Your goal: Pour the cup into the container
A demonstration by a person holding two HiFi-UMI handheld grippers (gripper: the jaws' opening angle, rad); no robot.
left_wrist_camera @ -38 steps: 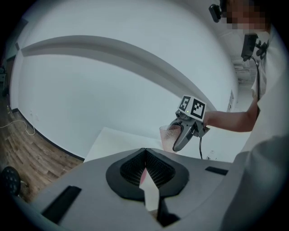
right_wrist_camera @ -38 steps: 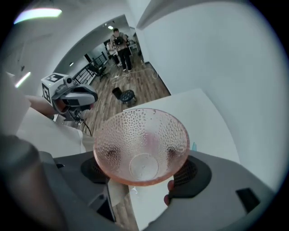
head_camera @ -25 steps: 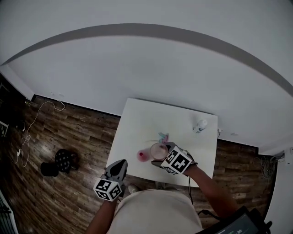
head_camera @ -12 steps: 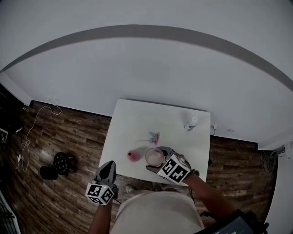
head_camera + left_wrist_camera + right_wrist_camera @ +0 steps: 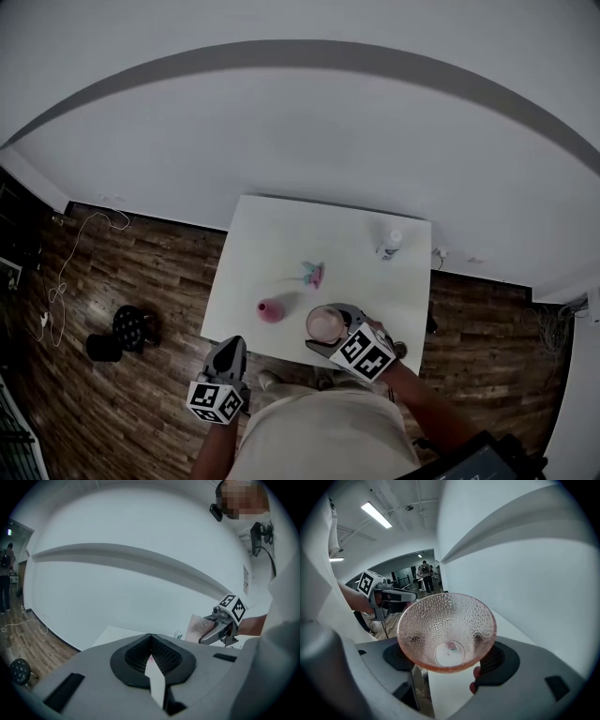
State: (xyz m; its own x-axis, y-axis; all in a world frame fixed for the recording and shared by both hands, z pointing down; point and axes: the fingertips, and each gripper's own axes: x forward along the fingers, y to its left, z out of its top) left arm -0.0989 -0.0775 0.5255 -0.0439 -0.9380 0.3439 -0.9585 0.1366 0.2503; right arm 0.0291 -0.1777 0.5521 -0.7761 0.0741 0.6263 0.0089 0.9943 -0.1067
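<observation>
My right gripper (image 5: 330, 330) is shut on a pink dimpled glass cup (image 5: 323, 322) above the white table's near edge. In the right gripper view the cup (image 5: 446, 630) sits upright between the jaws, and I see nothing but a faint pink spot at its bottom. A small pink container (image 5: 270, 310) stands on the table left of the cup, apart from it. My left gripper (image 5: 225, 360) hangs off the table's near left corner, shut and empty. In the left gripper view its jaws (image 5: 152, 662) are closed, with the cup (image 5: 199, 626) off to the right.
A white bottle (image 5: 389, 243) stands at the far right of the white table (image 5: 281, 244). A small pink and blue object (image 5: 312, 274) lies mid-table. Wooden floor surrounds the table, with a black stool (image 5: 133, 325) at the left and a white wall behind.
The right gripper has carried the cup away from the pink container, toward the table's near right edge. The left gripper has drawn back off the table's near left corner.
</observation>
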